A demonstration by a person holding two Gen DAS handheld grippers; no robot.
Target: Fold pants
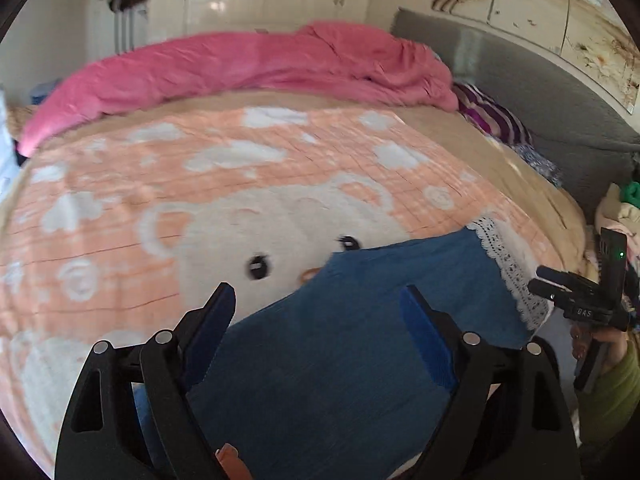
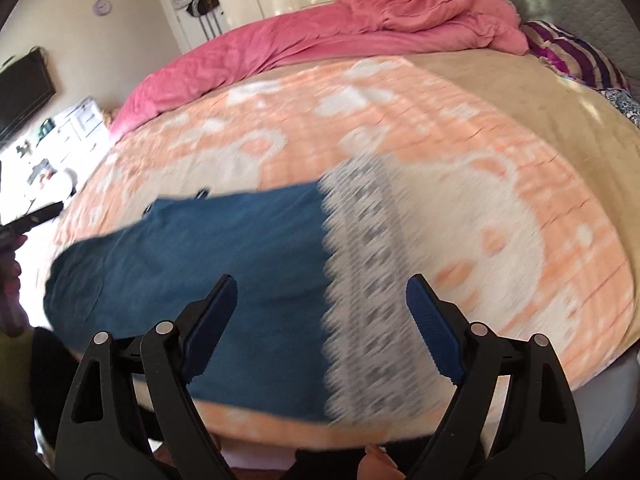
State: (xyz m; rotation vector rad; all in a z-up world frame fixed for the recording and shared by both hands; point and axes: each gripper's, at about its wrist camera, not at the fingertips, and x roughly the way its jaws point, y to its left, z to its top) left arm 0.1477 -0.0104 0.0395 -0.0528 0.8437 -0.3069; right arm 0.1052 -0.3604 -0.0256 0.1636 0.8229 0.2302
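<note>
Blue pants (image 1: 360, 320) with a white lace hem (image 1: 508, 268) lie flat on the peach bear-print blanket (image 1: 200, 184) near the bed's front edge. My left gripper (image 1: 318, 304) is open and empty, hovering over the pants' waist end. My right gripper (image 2: 320, 300) is open and empty, above the pants (image 2: 208, 264) near their lace hem (image 2: 360, 288). The right gripper also shows at the right edge of the left wrist view (image 1: 576, 300). The right wrist view is motion-blurred.
A crumpled pink duvet (image 1: 240, 68) lies along the far side of the bed. A striped purple pillow (image 1: 492, 116) and grey headboard (image 1: 540, 92) are at right. Clothes (image 1: 624, 208) are piled at the far right. A white dresser (image 2: 80, 124) stands left of the bed.
</note>
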